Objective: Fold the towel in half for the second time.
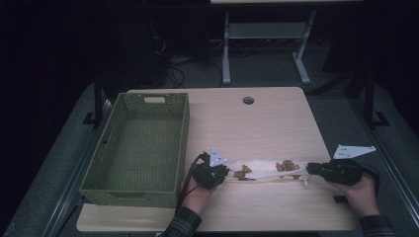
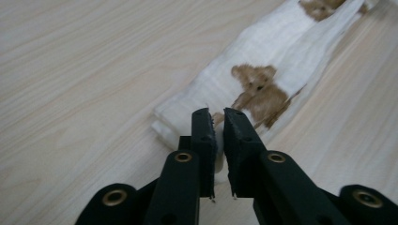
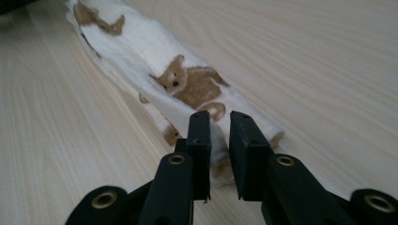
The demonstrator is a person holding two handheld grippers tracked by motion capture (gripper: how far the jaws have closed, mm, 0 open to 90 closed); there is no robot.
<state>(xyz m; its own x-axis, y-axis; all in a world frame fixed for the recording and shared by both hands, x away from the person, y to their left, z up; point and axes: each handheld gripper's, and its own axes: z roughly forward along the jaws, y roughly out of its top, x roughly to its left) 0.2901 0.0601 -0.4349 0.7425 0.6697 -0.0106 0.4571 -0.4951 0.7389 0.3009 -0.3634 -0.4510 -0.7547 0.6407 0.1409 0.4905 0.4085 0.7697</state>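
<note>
A folded white cloth (image 1: 264,170) printed with brown bears lies stretched flat across the near part of the wooden table. My left gripper (image 1: 227,174) is at its left end and my right gripper (image 1: 309,169) at its right end. In the left gripper view the jaws (image 2: 217,113) stand a little apart, with the cloth's (image 2: 263,61) end lying in the narrow gap. In the right gripper view the jaws (image 3: 219,115) are likewise slightly parted around the other end of the cloth (image 3: 187,84). Neither pair of pads visibly presses on the fabric.
A green woven basket (image 1: 183,143), empty, stands on the left side of the table close to my left hand. A round cable hole (image 1: 248,100) is near the far edge. Beyond the table a white desk frame (image 1: 226,49) stands on the dark floor.
</note>
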